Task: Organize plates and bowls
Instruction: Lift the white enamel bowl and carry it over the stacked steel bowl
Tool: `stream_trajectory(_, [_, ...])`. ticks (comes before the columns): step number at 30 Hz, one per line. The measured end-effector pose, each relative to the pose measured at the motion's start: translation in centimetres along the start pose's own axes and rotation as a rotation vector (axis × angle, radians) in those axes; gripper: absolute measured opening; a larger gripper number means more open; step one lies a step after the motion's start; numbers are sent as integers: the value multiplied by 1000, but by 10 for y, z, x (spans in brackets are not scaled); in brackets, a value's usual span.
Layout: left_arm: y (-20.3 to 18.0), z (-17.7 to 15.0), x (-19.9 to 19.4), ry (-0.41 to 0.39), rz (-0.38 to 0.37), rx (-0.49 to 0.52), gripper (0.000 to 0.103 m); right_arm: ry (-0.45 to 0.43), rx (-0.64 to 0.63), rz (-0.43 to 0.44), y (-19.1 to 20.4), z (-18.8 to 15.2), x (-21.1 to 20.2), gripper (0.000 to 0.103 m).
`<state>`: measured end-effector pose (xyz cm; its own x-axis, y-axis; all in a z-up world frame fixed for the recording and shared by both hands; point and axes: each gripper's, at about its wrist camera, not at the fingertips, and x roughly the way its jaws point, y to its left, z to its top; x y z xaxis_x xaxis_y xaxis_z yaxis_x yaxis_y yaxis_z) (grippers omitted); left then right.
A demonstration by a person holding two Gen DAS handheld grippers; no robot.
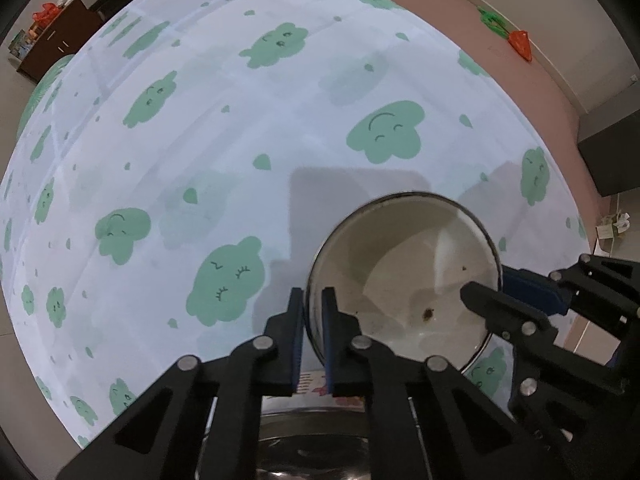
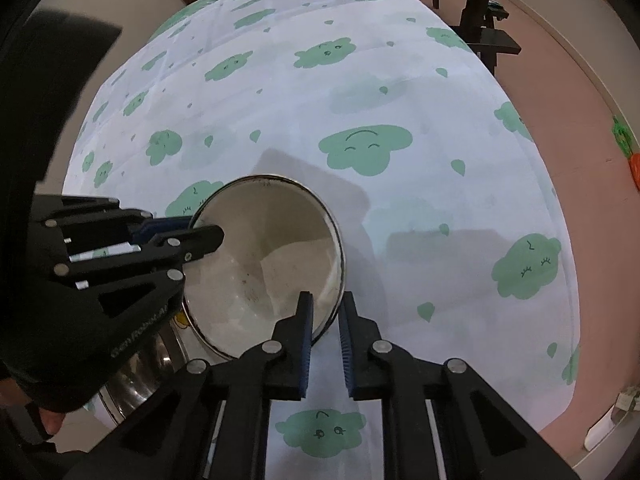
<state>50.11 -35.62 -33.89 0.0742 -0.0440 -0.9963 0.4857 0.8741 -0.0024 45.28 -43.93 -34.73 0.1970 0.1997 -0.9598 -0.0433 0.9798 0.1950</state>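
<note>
A cream enamel bowl [image 1: 404,272] with a dark rim is held between both grippers over the cloud-print tablecloth [image 1: 240,140]. My left gripper [image 1: 312,304] is shut on the bowl's left rim, one finger inside and one outside. My right gripper [image 2: 326,308] straddles the bowl's [image 2: 264,256] right rim with a small gap to the outer pad, so its grip is unclear. A steel bowl [image 1: 312,452] sits below the left gripper and shows in the right wrist view [image 2: 140,368] under the cream bowl.
The table edge [image 2: 560,320] drops to a pink floor on the right. Dark chairs [image 2: 472,8] stand at the far side. A dark cabinet [image 1: 56,40] stands at the far left. Orange and green toys [image 1: 516,36] lie on the floor.
</note>
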Motion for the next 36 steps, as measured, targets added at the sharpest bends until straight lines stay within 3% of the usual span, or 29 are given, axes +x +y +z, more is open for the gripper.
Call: stream_trajectory(36, [15,-6,-72,-113,14,-26,5,-102,-62,-32,23,18,-62,13])
